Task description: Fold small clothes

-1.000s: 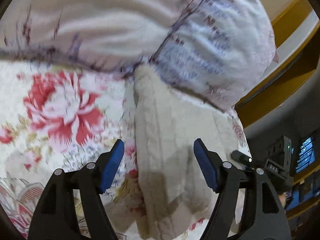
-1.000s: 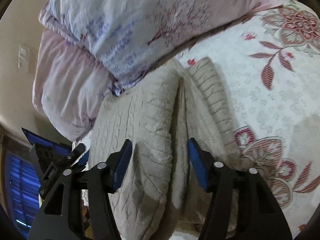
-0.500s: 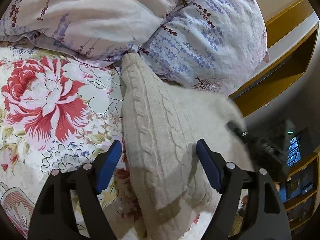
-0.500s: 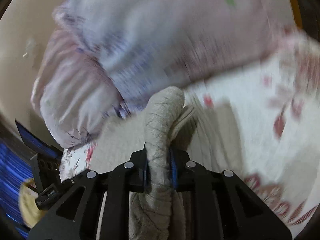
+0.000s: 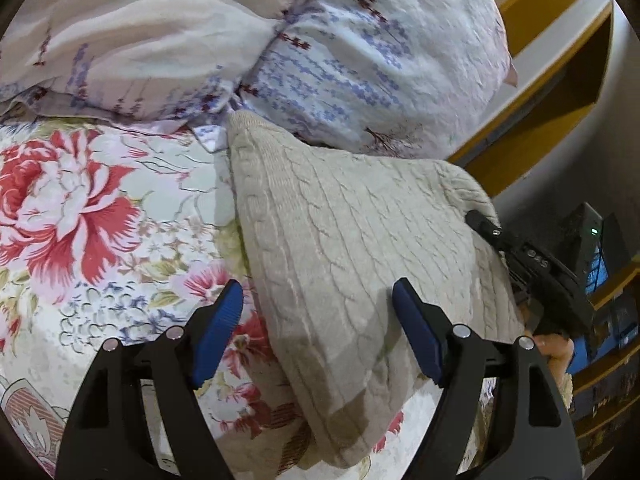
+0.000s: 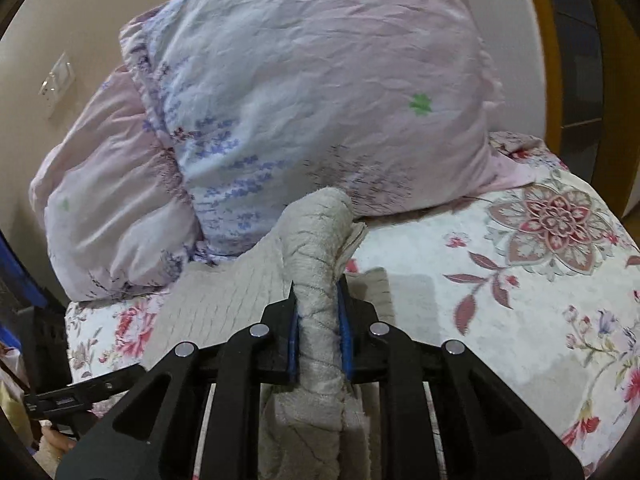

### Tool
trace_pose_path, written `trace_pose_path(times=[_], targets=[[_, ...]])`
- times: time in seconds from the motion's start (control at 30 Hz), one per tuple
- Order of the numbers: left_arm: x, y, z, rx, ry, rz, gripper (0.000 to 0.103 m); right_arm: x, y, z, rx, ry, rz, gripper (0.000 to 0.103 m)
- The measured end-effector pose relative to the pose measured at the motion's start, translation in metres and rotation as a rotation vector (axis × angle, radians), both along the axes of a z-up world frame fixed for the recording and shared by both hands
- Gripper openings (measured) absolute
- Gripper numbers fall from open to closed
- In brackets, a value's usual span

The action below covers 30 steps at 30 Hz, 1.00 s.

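Observation:
A beige cable-knit sweater (image 5: 352, 248) lies on the floral bedsheet (image 5: 92, 216), its far end against the pillows. My left gripper (image 5: 320, 320) is open, its blue pads on either side of the sweater's near left part, not gripping. My right gripper (image 6: 318, 312) is shut on a bunched fold of the sweater (image 6: 316, 240) and holds that edge lifted off the bed. The right gripper also shows in the left wrist view (image 5: 486, 226), at the sweater's raised right edge.
Two large lavender-print pillows (image 5: 360, 60) (image 6: 300, 100) stand right behind the sweater. The bed's right side drops off to a yellow wooden frame (image 5: 540, 128) and dark equipment (image 5: 588, 240). Floral sheet (image 6: 520, 300) spreads to the right in the right wrist view.
My right gripper closed on the sweater's edge and lifted it up. The left gripper stayed open over the sweater and shifted slightly.

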<state>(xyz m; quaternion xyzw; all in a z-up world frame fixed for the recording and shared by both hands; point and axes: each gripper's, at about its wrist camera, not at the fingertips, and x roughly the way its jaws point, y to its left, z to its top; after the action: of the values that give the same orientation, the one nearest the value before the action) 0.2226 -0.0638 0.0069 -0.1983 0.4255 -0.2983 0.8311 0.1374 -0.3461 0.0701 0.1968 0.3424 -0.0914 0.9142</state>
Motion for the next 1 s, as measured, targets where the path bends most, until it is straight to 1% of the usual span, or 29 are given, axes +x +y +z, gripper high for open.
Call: trace_pose_path(times=[0.07, 0.1, 0.17, 0.2, 0.23, 0.27, 0.3, 0.33, 0.37, 0.4, 0.5, 0.63, 0.73, 0.8, 0.87, 0.93, 1.0], targets=[[0.000, -0.004, -0.001, 0.009, 0.003, -0.017, 0.077, 0.001, -0.009, -0.015, 0.019, 0.049, -0.035, 0.016], [0.000, -0.005, -0.002, 0.012, 0.007, -0.024, 0.077, 0.005, -0.015, -0.026, 0.038, 0.091, -0.054, 0.016], [-0.001, -0.008, -0.002, 0.018, 0.018, -0.032, 0.077, 0.010, -0.027, -0.046, 0.106, 0.146, -0.079, 0.018], [-0.001, -0.008, -0.001, 0.022, 0.021, -0.030, 0.077, 0.011, -0.032, -0.051, 0.139, 0.158, -0.084, 0.020], [-0.002, -0.008, 0.001, 0.025, 0.025, -0.028, 0.077, 0.011, -0.035, -0.051, 0.150, 0.158, -0.094, 0.026], [-0.004, -0.007, 0.003, 0.026, 0.028, -0.027, 0.077, 0.008, -0.037, -0.047, 0.156, 0.158, -0.105, 0.037], [-0.006, -0.006, 0.006, 0.025, 0.029, -0.025, 0.077, 0.004, -0.039, -0.044, 0.159, 0.155, -0.115, 0.044], [-0.009, -0.004, 0.008, 0.019, 0.031, -0.021, 0.077, -0.002, -0.041, -0.040, 0.165, 0.146, -0.125, 0.055], [-0.012, -0.001, 0.010, 0.005, 0.035, -0.017, 0.077, -0.011, -0.044, -0.034, 0.187, 0.120, -0.125, 0.060], [-0.014, 0.001, 0.011, -0.005, 0.042, -0.016, 0.077, -0.019, -0.044, -0.031, 0.209, 0.105, -0.119, 0.062], [-0.022, 0.005, 0.011, -0.026, 0.071, -0.026, 0.077, -0.045, -0.046, -0.023, 0.290, 0.066, -0.096, 0.062], [-0.036, 0.005, 0.009, -0.002, 0.078, -0.026, 0.076, -0.069, -0.036, -0.019, 0.335, 0.055, -0.047, 0.062], [-0.042, 0.004, 0.007, 0.002, 0.086, -0.019, 0.076, -0.081, -0.027, -0.020, 0.326, 0.061, -0.024, 0.061], [-0.044, 0.002, 0.004, 0.016, 0.097, -0.016, 0.075, -0.084, -0.022, -0.023, 0.326, 0.070, -0.005, 0.058], [-0.047, 0.000, 0.002, 0.029, 0.103, -0.018, 0.075, -0.086, -0.016, -0.027, 0.331, 0.076, 0.014, 0.051], [-0.049, -0.003, 0.000, 0.045, 0.104, -0.017, 0.072, -0.087, -0.009, -0.032, 0.332, 0.085, 0.037, 0.048], [-0.050, -0.006, -0.003, 0.050, 0.112, -0.017, 0.068, -0.087, -0.002, -0.035, 0.307, 0.098, 0.048, 0.047]])
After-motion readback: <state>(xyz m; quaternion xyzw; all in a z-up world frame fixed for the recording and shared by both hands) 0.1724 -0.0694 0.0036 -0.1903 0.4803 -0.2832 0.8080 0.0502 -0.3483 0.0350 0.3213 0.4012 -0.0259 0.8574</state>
